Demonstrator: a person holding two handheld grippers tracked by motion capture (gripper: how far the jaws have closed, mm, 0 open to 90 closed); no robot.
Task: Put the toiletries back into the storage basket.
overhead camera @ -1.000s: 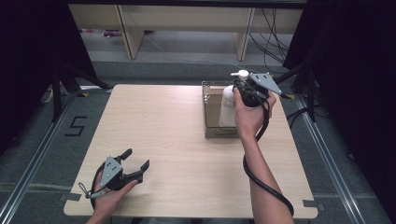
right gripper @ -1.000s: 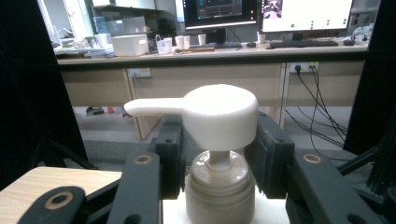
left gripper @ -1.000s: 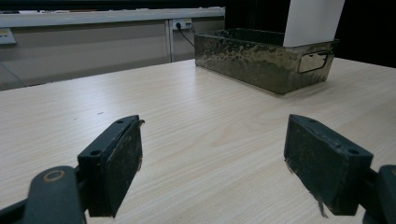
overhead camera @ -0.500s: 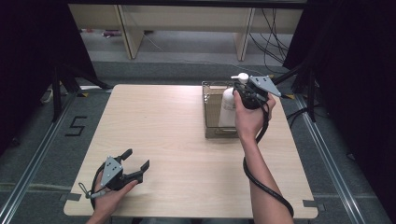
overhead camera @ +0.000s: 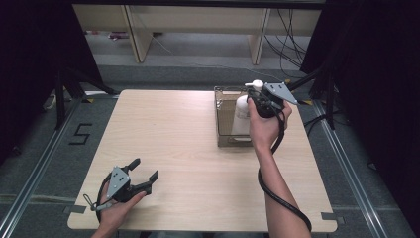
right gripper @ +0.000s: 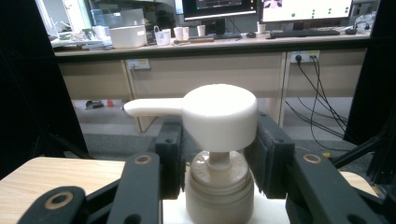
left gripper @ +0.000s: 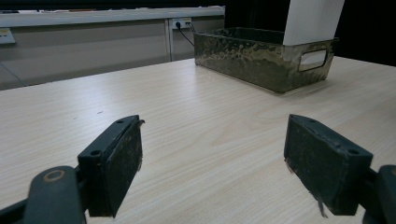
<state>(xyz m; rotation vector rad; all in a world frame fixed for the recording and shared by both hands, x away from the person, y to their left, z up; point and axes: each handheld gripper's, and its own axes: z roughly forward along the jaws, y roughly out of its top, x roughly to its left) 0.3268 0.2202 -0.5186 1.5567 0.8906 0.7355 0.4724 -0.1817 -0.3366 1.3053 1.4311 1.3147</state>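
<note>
While my right gripper (right gripper: 218,186) pinches the pump bottle (overhead camera: 242,115) by its neck, it stands in the metal basket (overhead camera: 225,140). My left gripper (overhead camera: 143,176) rests spread on the table (overhead camera: 198,163); I judge the lifting is not yet done.

A "5" (overhead camera: 79,134) (in black) is marked on the floor left of the table.

A pump bottle (overhead camera: 242,115) stands in the bin (overhead camera: 225,140) at the far right of the bench (overhead camera: 198,163). The right claw (overhead camera: 258,101) is at its neck; the left claw (overhead camera: 144,173) lies near left, well apart.
</note>
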